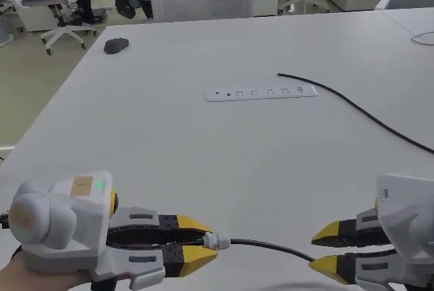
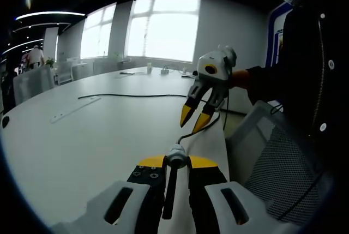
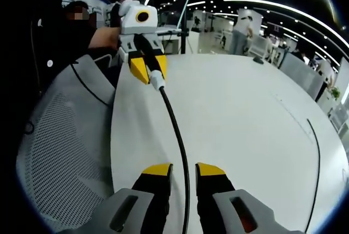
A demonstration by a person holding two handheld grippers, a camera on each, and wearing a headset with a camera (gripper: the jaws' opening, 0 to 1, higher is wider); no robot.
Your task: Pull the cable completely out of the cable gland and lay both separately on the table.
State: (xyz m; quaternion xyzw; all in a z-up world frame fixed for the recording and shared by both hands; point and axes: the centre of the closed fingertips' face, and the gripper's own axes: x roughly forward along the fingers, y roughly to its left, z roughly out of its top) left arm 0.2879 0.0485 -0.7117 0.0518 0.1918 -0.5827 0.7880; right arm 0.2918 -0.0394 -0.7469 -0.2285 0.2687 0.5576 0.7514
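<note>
Left gripper (image 1: 205, 240): clenched on cable gland (image 1: 217, 241), lower left.
Right gripper (image 3: 184, 169): released, jaws astride cable (image 3: 174, 130), seemingly clear.
Pull: clamp cable, draw straight from gland.

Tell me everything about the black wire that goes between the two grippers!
The black wire is thin, round and smooth, rubbery-looking. One end goes into a small pale grey cable gland, which the left gripper pinches between its yellow tips. From there the wire stretches in a gentle curve over the white table and passes between the open jaws of the right gripper, unpinched.
</note>
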